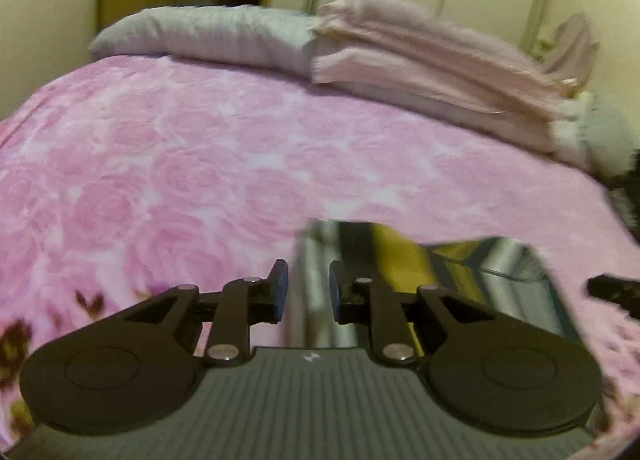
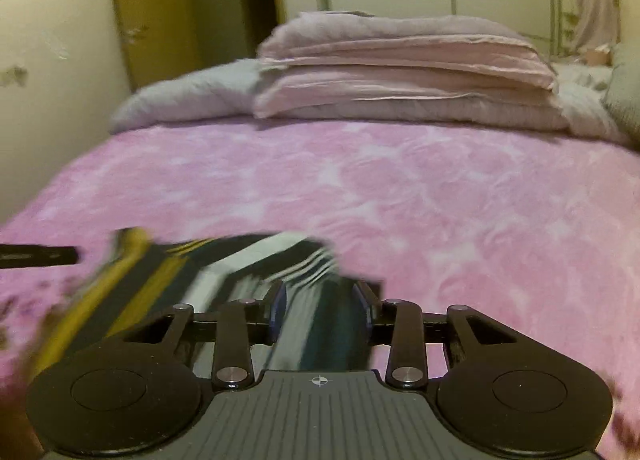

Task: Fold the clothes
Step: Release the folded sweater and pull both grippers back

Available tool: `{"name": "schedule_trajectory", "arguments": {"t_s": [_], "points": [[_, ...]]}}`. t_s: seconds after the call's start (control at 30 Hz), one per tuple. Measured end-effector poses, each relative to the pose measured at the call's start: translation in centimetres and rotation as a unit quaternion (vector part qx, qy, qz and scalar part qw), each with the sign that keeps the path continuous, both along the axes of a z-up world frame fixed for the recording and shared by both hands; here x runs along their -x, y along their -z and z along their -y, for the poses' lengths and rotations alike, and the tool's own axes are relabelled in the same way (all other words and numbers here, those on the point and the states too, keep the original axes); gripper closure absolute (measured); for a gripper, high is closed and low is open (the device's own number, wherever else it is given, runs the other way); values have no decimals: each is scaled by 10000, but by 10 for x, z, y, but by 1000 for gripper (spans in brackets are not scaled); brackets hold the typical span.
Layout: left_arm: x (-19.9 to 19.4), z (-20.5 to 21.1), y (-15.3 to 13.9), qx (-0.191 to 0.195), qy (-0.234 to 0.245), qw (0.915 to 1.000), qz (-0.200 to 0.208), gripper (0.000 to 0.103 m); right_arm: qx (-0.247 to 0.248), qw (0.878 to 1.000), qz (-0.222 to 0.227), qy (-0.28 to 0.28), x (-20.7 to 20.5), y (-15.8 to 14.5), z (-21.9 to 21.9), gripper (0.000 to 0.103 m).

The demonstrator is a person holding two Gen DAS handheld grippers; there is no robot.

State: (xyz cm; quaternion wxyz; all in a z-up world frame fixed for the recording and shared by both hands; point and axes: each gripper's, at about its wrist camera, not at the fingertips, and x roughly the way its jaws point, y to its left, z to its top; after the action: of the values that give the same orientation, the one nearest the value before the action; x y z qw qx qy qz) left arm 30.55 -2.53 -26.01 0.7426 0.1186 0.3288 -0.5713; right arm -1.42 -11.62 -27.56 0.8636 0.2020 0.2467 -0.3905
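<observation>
A striped garment (image 1: 440, 272) in black, yellow, grey and white lies folded on the pink rose blanket (image 1: 200, 164). My left gripper (image 1: 308, 292) sits at the garment's left edge, jaws a narrow gap apart; the cloth's edge shows in the gap and the pads do not press it. In the right wrist view the same garment (image 2: 224, 264) is blurred. My right gripper (image 2: 322, 308) stands open over its right end, with striped cloth showing between the fingers. Each view catches a black finger of the other gripper at its edge (image 1: 612, 292) (image 2: 40, 256).
A stack of folded pale pink linens (image 2: 400, 72) lies at the head of the bed, partly on a grey pillow (image 2: 188, 96). A cream wall (image 2: 52, 60) runs along the bed's left side, with a doorway behind. Pink blanket (image 2: 440, 200) stretches beyond the garment.
</observation>
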Motion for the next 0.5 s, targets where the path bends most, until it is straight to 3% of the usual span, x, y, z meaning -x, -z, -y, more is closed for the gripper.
{"name": "schedule_trajectory", "arguments": {"t_s": [0.1,0.2,0.33,0.5], "points": [[37,-27,-9,121,550,9983,-119,87,-69,9991,189,-364,-2,-2,-43,70],[70,-40,0,-60,899,9959,-88,86,-208,9990,90,-396,-13,7,-64,70],[91,-35,23,-296,872,9945,507,80,-276,9971,-620,-333,-38,49,-59,70],[104,-18,27,-588,735,9924,797,80,-397,9964,-707,-244,-40,42,-50,70]]}}
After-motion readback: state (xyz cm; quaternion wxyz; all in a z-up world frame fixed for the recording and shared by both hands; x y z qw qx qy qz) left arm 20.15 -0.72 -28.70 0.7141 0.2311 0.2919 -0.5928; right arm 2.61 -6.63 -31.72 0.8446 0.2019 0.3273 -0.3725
